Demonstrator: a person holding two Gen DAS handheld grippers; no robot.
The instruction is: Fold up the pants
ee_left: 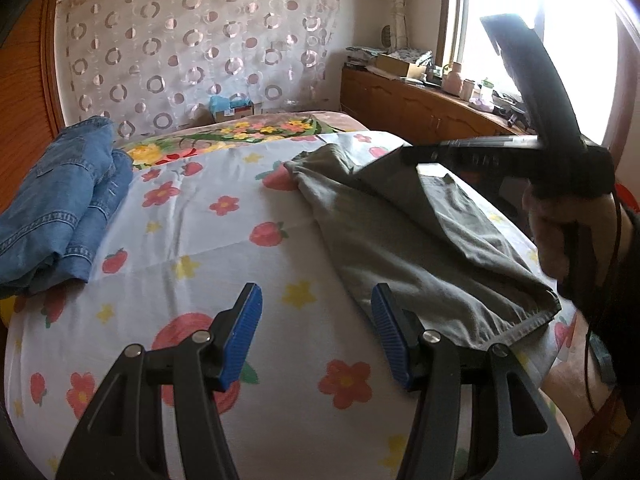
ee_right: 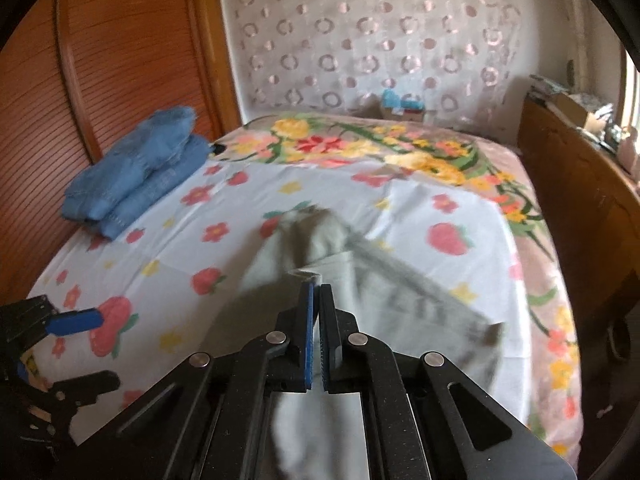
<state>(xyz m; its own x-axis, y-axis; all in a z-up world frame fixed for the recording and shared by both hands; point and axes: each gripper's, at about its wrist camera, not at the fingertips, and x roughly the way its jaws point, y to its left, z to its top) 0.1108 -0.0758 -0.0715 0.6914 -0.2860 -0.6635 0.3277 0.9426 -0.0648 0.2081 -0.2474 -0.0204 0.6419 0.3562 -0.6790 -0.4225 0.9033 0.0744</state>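
Blue pads of the left gripper [ee_left: 316, 334] sit nearest the lens in the left wrist view, spread wide with nothing between them, hovering over the sheet [ee_left: 192, 240]. That white sheet, printed with red flowers, strawberries and yellow stars, covers most of the bed.

Left of the pants, well apart and near the sheet's far left edge, lies a folded stack of jeans [ee_left: 64, 204], close to a slatted wooden door [ee_right: 120, 52]. Behind the pants, past the sheet's far edge, a bedspread [ee_left: 256, 130] with yellow and red blossoms shows, and beyond it hangs a sheer curtain [ee_left: 200, 36] patterned with rings and dots. A small blue pack [ee_left: 228, 105] stands at the curtain's foot.

The grey-green pants [ee_left: 420, 236] lie on the right half of the sheet, one part raised off it and draped down from the right gripper [ee_right: 319, 286]. In the right wrist view that gripper's pads are pressed together on a fold of the pants, with cloth hanging below and spreading away over the sheet; the fabric is blurred there. The pants' hem lies just right of the left gripper's right pad.

Right of the pants, the person's hand [ee_left: 560, 232] holds the right gripper's handle. Farther right runs a wooden cabinet [ee_left: 420, 104] with clutter on top, under a bright window [ee_left: 540, 40].
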